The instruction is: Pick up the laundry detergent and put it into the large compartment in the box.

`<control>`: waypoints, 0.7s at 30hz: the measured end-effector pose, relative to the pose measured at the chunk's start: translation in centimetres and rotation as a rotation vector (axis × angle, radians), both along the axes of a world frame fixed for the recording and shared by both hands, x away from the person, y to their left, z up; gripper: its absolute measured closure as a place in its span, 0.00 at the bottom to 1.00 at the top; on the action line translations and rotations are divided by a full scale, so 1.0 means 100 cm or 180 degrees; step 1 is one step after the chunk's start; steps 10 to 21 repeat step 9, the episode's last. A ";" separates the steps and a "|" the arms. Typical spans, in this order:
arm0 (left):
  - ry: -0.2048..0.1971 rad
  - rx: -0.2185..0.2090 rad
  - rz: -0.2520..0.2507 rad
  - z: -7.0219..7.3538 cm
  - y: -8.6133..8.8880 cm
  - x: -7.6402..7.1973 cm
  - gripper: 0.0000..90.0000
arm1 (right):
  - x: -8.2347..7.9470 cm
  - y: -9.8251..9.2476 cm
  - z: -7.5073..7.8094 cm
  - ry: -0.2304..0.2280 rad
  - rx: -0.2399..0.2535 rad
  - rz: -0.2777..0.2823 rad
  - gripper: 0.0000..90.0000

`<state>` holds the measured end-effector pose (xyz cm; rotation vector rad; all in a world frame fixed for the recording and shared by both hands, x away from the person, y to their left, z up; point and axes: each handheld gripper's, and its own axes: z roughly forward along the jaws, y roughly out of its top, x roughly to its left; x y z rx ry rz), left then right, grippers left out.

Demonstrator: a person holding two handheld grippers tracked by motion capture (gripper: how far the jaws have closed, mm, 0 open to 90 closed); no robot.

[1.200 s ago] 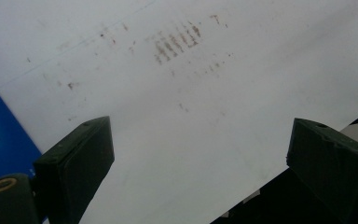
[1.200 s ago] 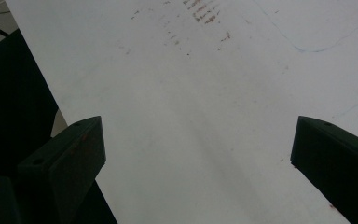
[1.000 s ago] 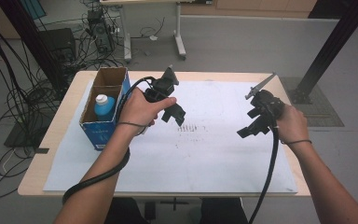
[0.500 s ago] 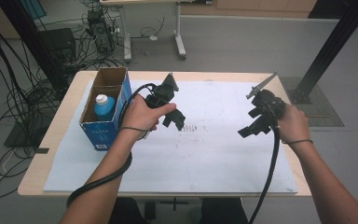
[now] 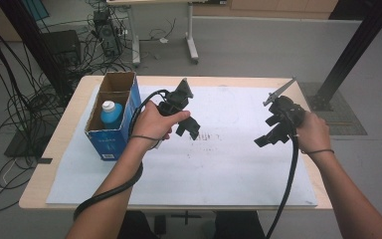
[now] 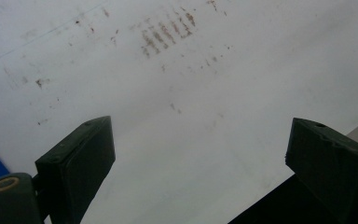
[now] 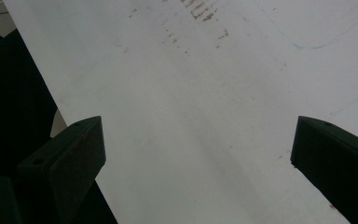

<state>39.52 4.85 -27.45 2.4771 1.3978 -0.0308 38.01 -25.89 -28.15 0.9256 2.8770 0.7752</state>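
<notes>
L gripper (image 5: 188,128) shifted off box (image 5: 110,142); bottle (image 5: 111,113) well left

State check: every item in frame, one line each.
Left gripper: open, empty, held over the sheet.
Right gripper: open, empty, held over the sheet.
Box: top open, upright at the table's left.
Bottle: upright inside the box, white cap on.
Sheet: flat on the table, smudged near the middle.
</notes>
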 end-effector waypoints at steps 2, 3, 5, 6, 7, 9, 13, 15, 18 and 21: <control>-0.0008 -0.0015 -0.0001 0.001 0.000 0.000 0.09 | 0.000 0.000 0.000 0.0003 -0.0001 -0.0006 0.03; -0.0012 -0.0017 0.0001 0.001 0.001 0.000 0.09 | 0.000 0.000 0.000 0.0005 -0.0001 -0.0006 0.03; -0.0013 -0.0027 0.0003 0.002 0.001 -0.001 0.09 | 0.000 0.000 0.000 -0.0005 -0.0007 0.0001 0.03; -0.0013 -0.0023 0.0003 0.002 0.001 -0.001 0.09 | 0.000 0.000 0.000 0.0001 0.0002 -0.0001 0.03; -0.0014 -0.0020 0.0002 0.002 0.002 -0.001 0.09 | 0.000 0.001 0.000 0.0002 -0.0001 0.0001 0.03; -0.0011 -0.0020 0.0001 0.002 0.001 -0.001 0.09 | 0.000 0.001 0.000 0.0003 -0.0004 0.0003 0.03; -0.0011 -0.0020 0.0001 0.002 0.001 -0.001 0.09 | 0.000 0.001 0.000 0.0003 -0.0004 0.0003 0.03; -0.0011 -0.0020 0.0001 0.002 0.001 -0.001 0.09 | 0.000 0.001 0.000 0.0003 -0.0004 0.0003 0.03; -0.0011 -0.0020 0.0001 0.002 0.001 -0.001 0.09 | 0.000 0.001 0.000 0.0003 -0.0004 0.0003 0.03; -0.0011 -0.0020 0.0001 0.002 0.001 -0.001 0.09 | 0.000 0.001 0.000 0.0003 -0.0004 0.0003 0.03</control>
